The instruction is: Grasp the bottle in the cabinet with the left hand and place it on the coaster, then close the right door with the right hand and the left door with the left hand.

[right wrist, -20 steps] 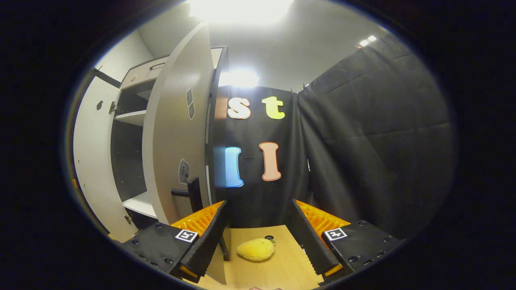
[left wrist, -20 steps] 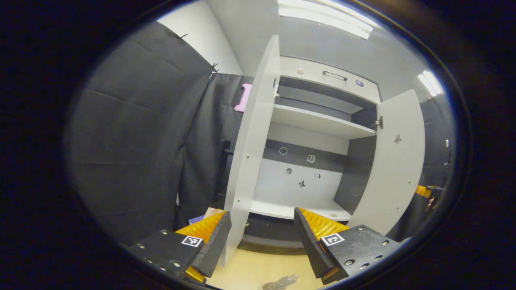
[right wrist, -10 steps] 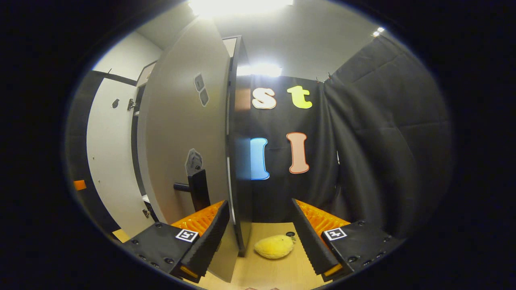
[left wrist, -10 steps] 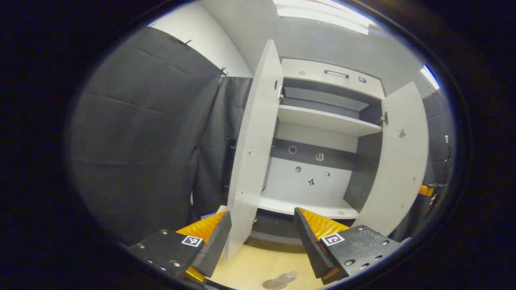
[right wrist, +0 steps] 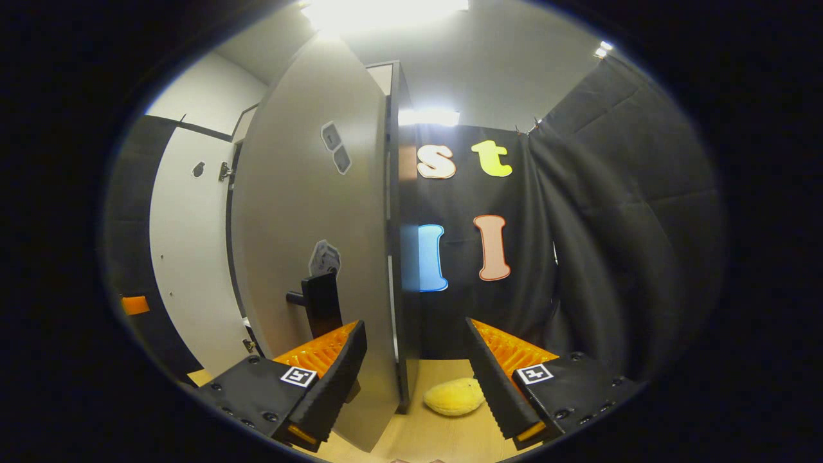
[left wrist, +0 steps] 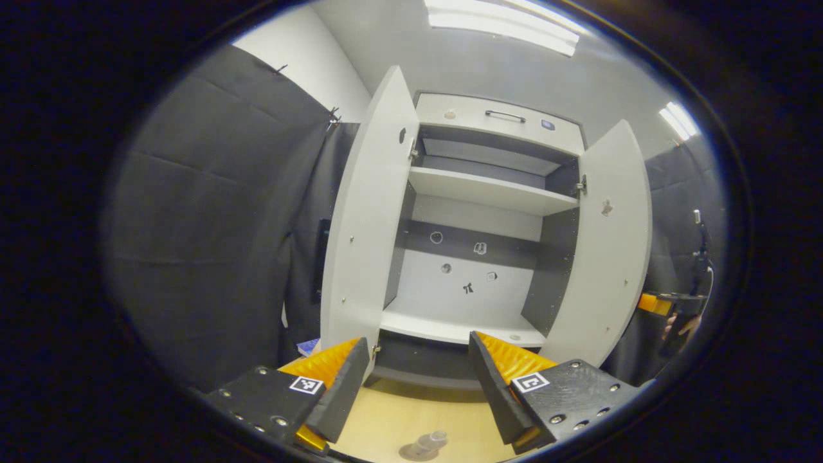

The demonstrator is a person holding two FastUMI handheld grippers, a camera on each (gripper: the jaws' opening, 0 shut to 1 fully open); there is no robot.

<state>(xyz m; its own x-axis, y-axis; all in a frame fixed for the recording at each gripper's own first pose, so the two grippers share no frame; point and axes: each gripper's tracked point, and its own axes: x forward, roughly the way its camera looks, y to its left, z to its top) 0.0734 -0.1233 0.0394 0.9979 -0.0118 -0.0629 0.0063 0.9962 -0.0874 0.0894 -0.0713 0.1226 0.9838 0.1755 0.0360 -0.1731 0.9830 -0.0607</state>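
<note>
In the left gripper view the white cabinet point(left wrist: 476, 193) stands ahead with both doors swung out: the left door point(left wrist: 363, 238) and the right door point(left wrist: 607, 244). A clear bottle point(left wrist: 429, 442) stands on a coaster point(left wrist: 410, 453) on the wooden table point(left wrist: 398, 418), low between the fingers of my open left gripper point(left wrist: 418, 386). In the right gripper view my right gripper point(right wrist: 416, 379) is open, its left finger point(right wrist: 334, 379) against the outer face of the right door point(right wrist: 315, 257), beside the door's black handle point(right wrist: 319, 301). The other gripper point(left wrist: 665, 302) shows small at the far right of the left gripper view.
A yellow mango-like fruit point(right wrist: 454, 397) lies on the table point(right wrist: 424, 437) just right of the right door's edge. Black cloth walls point(left wrist: 218, 218) close in on both sides. Small items point(left wrist: 308, 346) sit at the foot of the left door. The left door's inner face point(right wrist: 186, 257) is visible beyond.
The left gripper has pulled back and turned, so both doors now frame the cabinet. The right door has swung further towards shut with my right gripper against it.
</note>
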